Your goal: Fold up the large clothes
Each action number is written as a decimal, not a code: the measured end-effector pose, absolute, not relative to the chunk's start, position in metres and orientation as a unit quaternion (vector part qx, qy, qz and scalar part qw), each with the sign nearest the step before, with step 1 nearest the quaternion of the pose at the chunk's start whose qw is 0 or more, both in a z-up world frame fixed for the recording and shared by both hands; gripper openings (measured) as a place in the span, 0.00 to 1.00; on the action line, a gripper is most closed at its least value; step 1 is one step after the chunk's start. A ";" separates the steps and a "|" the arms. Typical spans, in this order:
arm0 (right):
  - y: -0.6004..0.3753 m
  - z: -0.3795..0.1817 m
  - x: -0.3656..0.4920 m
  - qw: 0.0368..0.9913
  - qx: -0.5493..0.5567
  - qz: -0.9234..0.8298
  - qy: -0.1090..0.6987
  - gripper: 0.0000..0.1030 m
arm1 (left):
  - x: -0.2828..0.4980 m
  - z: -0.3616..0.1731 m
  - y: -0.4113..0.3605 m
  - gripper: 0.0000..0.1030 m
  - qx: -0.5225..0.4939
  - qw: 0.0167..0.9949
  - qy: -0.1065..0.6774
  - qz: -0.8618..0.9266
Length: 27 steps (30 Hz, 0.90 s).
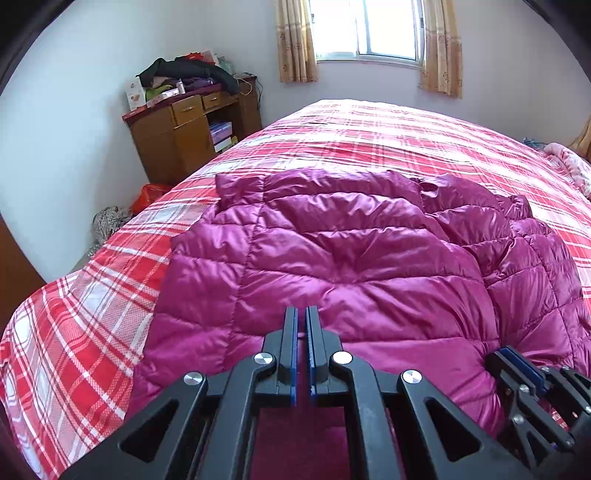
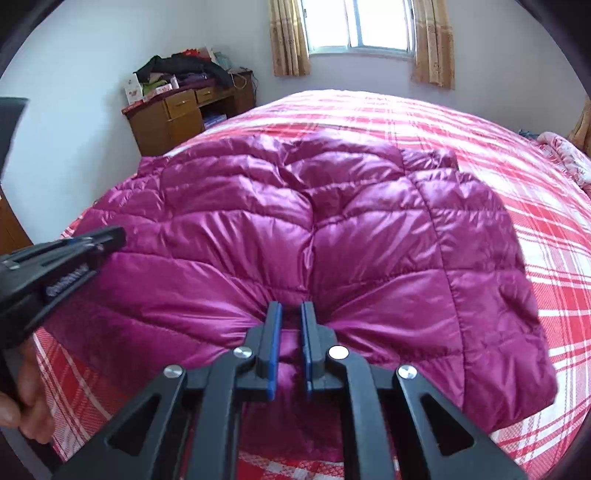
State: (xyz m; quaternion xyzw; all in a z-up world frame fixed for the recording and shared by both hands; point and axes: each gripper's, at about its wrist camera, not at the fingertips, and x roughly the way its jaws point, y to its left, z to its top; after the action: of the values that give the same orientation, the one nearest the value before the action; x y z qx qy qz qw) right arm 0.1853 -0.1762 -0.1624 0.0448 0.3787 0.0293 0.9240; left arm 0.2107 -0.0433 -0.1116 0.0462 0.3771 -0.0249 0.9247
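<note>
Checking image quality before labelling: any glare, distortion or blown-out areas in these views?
Left wrist: window blown out, bed bulges from fisheye, sheen on jacket. Right wrist: same blown window, dark corner vignette, jacket sharp.

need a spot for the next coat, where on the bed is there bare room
Bare plaid bedspread lies beyond the purple jacket, toward the window, and along the jacket's right side. A narrower strip runs along its left. The near edge is crowded: both grippers, left and right, pinch the jacket there.
</note>
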 end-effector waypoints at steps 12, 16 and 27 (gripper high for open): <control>-0.172 -0.170 0.184 0.929 0.035 0.026 0.367 0.10 | 0.169 -0.115 0.062 0.04 -0.104 0.918 0.381 0.020; -0.174 -0.171 0.178 0.930 0.039 0.028 0.364 0.10 | 0.141 -0.130 0.093 0.04 -0.182 0.908 0.377 0.020; -0.175 -0.169 0.177 0.931 0.040 0.030 0.361 0.10 | 0.097 -0.138 0.085 0.13 -0.283 0.910 0.299 0.049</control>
State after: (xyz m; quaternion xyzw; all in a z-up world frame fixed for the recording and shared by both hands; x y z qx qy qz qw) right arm 0.1769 -0.1752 -0.1689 0.0398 0.3612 0.0300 0.9312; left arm 0.0966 0.0851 -0.1381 -0.2834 0.2994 0.0491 0.9097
